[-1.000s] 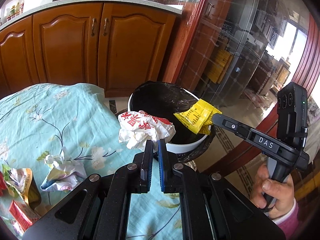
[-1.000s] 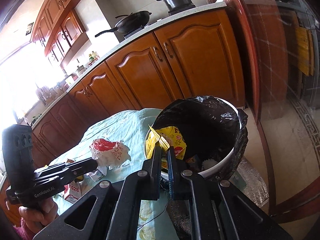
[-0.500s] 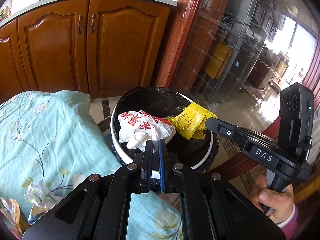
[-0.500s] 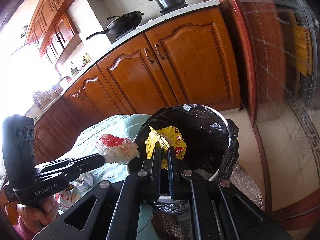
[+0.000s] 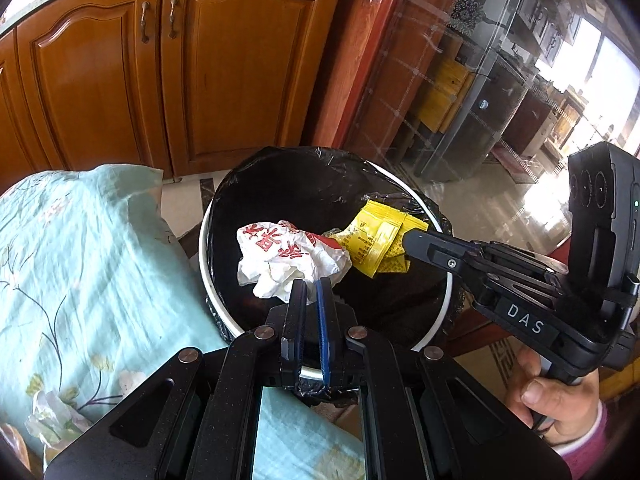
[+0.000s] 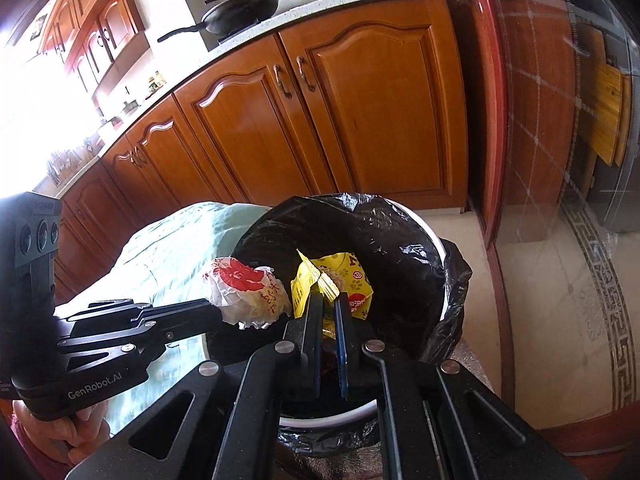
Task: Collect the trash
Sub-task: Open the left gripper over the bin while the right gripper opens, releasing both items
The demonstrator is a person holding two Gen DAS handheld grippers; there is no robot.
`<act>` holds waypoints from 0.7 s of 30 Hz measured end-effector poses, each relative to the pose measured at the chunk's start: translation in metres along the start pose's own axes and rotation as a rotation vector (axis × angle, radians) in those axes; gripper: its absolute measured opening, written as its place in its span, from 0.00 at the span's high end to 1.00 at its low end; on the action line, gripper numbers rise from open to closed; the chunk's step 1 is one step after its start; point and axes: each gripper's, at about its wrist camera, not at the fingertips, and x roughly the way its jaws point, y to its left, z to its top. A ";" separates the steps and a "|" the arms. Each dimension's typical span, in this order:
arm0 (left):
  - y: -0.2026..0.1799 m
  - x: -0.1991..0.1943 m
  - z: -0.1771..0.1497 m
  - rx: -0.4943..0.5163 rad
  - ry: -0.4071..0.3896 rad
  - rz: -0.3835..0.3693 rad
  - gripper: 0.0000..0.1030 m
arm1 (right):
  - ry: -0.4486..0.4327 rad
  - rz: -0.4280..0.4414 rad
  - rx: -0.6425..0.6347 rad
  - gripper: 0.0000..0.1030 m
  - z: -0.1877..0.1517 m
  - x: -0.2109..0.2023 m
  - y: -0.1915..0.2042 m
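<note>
The crumpled white-and-red paper wrapper (image 5: 288, 258) and the yellow snack packet (image 5: 378, 240) hung over the mouth of the black-lined trash bin (image 5: 400, 190), both looking light, soft and crushable, safest pinched by an edge. The left gripper (image 5: 311, 286) was clamped on the wrapper, and the right gripper (image 6: 327, 300) on the packet. The bin stood just beside the edge of the table under its pale green floral tablecloth (image 5: 80, 260).

The left gripper (image 5: 311, 285) and right gripper (image 6: 328, 298) both point steeply down, jaws clamped nearly together, tips close side by side. A hand (image 5: 558, 396) grips the right gripper's handle.
</note>
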 end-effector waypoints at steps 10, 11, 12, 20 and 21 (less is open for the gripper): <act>0.002 0.009 -0.001 -0.029 0.023 0.001 0.77 | 0.041 0.004 0.035 0.88 0.001 0.015 -0.010; 0.002 0.006 -0.002 -0.032 0.015 -0.001 0.75 | 0.042 -0.004 0.037 0.83 0.001 0.015 -0.010; 0.004 0.003 -0.003 -0.037 0.008 -0.002 0.72 | 0.038 -0.008 0.036 0.80 0.001 0.014 -0.009; 0.020 -0.038 -0.034 -0.113 -0.095 0.026 0.42 | -0.032 0.033 0.070 0.33 -0.009 -0.009 -0.008; 0.023 -0.044 -0.039 -0.126 -0.110 0.030 0.38 | -0.046 0.044 0.077 0.28 -0.011 -0.013 -0.007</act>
